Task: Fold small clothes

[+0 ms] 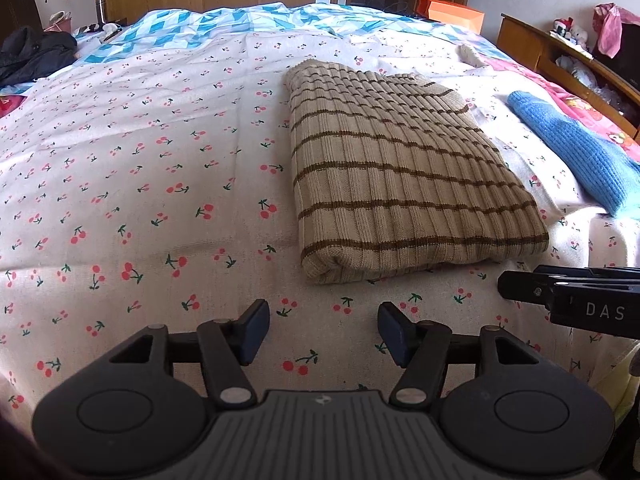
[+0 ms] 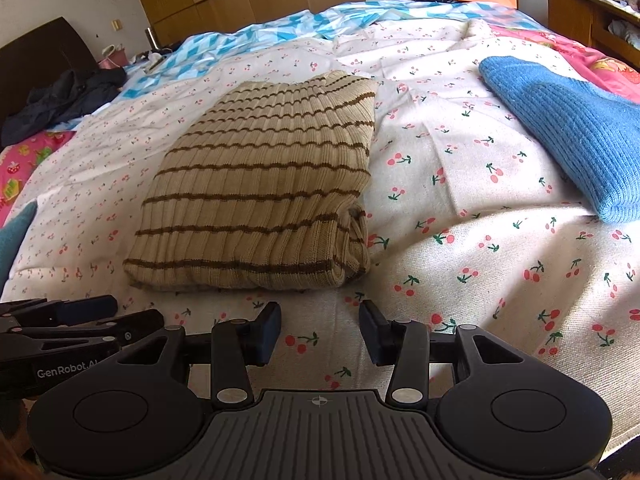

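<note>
A beige ribbed sweater with brown stripes [image 1: 392, 172] lies folded into a neat rectangle on the cherry-print bedspread [image 1: 140, 184]; it also shows in the right wrist view [image 2: 260, 196]. My left gripper [image 1: 323, 332] is open and empty, hovering over the bedspread just in front of the sweater's near edge. My right gripper [image 2: 320, 332] is open and empty, also just short of the sweater's near edge. The right gripper shows at the right edge of the left wrist view [image 1: 568, 296], and the left gripper shows at the left of the right wrist view [image 2: 64, 320].
A blue knitted garment [image 2: 568, 132] lies to the right of the sweater, also seen in the left wrist view [image 1: 576, 152]. A dark jacket [image 2: 68, 100] lies at the far left of the bed. An orange box [image 1: 452, 12] and wooden furniture stand beyond the bed.
</note>
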